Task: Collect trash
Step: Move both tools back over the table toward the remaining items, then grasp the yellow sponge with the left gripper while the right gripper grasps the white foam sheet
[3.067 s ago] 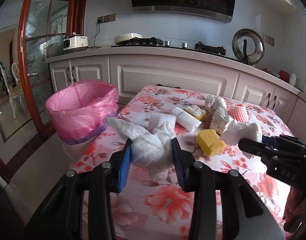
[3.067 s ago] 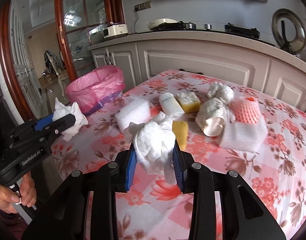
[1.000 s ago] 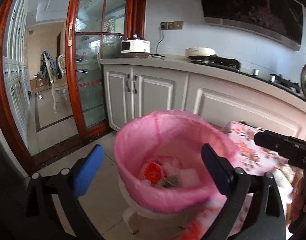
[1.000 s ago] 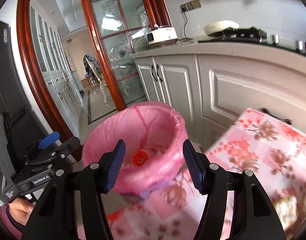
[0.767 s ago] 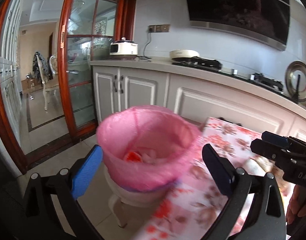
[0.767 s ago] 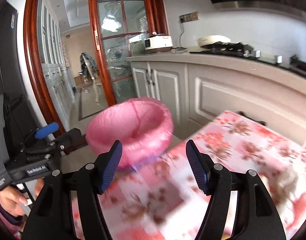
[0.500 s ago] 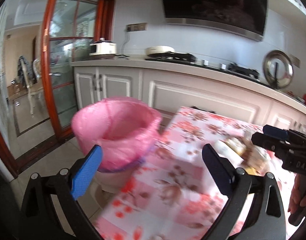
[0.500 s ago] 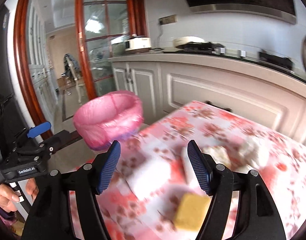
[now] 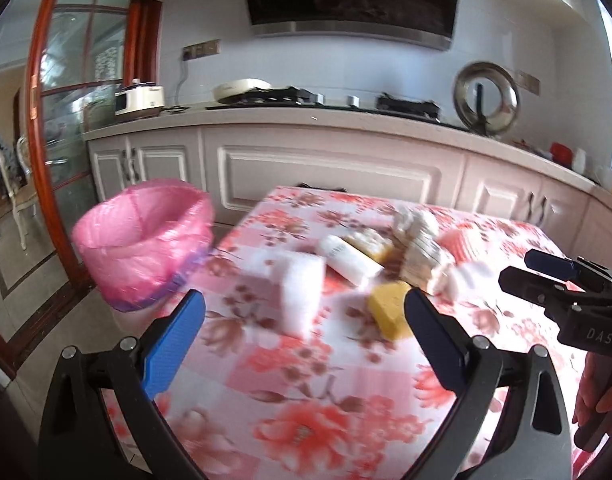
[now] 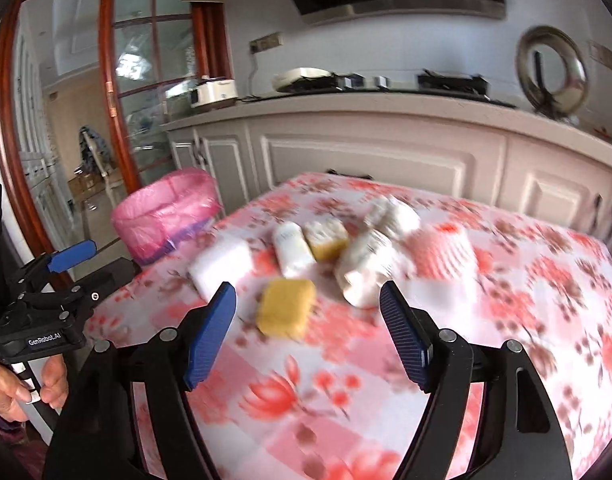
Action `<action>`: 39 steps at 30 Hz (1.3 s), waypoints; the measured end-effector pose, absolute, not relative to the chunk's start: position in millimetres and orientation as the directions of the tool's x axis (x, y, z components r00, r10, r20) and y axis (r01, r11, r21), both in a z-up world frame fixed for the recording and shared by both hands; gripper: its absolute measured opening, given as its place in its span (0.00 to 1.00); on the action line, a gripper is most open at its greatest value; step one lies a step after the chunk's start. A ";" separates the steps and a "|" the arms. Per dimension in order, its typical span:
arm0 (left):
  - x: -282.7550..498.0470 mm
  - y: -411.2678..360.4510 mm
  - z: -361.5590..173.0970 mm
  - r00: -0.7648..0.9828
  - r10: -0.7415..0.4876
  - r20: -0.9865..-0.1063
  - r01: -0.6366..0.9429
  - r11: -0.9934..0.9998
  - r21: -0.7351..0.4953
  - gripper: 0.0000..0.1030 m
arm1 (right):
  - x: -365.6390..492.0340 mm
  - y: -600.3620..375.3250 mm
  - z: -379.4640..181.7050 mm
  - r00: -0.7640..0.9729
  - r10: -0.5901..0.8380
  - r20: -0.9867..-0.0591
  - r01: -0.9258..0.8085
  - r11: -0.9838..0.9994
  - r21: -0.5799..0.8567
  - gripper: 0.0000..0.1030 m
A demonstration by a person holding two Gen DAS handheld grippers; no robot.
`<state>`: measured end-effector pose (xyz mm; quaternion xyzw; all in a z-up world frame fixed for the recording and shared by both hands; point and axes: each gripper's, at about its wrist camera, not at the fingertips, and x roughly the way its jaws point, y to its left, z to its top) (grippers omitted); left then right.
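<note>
Both views are motion-blurred. My left gripper [image 9: 301, 340] is open and empty above the near part of the floral table [image 9: 306, 408]. My right gripper [image 10: 308, 336] is open and empty, just short of a yellow sponge [image 10: 285, 307]. Trash lies mid-table: a white foam block [image 9: 301, 290], the yellow sponge [image 9: 390, 309], a white bottle [image 9: 348, 258], a paper cup [image 10: 364, 266] and a pink foam net [image 10: 442, 252]. The bin with a pink bag [image 9: 143, 246] stands off the table's left edge; it also shows in the right wrist view [image 10: 167, 212].
White kitchen cabinets [image 9: 326, 168] and a counter with a stove run behind the table. A red-framed glass door [image 9: 37, 140] stands at the left. The other gripper shows at each view's edge [image 9: 570, 292] [image 10: 45, 304].
Both grippers dropped their white tissues into the pink bin, opened, and swung right, back from the bin to the table with the trash.
</note>
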<state>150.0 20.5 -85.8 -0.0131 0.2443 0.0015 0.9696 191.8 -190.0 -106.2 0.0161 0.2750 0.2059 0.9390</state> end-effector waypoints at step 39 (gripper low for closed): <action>242.5 -30.9 -137.2 0.797 -0.075 -0.599 0.075 0.997 -0.024 0.94 | 322.6 -211.6 -189.8 0.649 0.186 -0.738 -0.170 0.981 0.098 0.80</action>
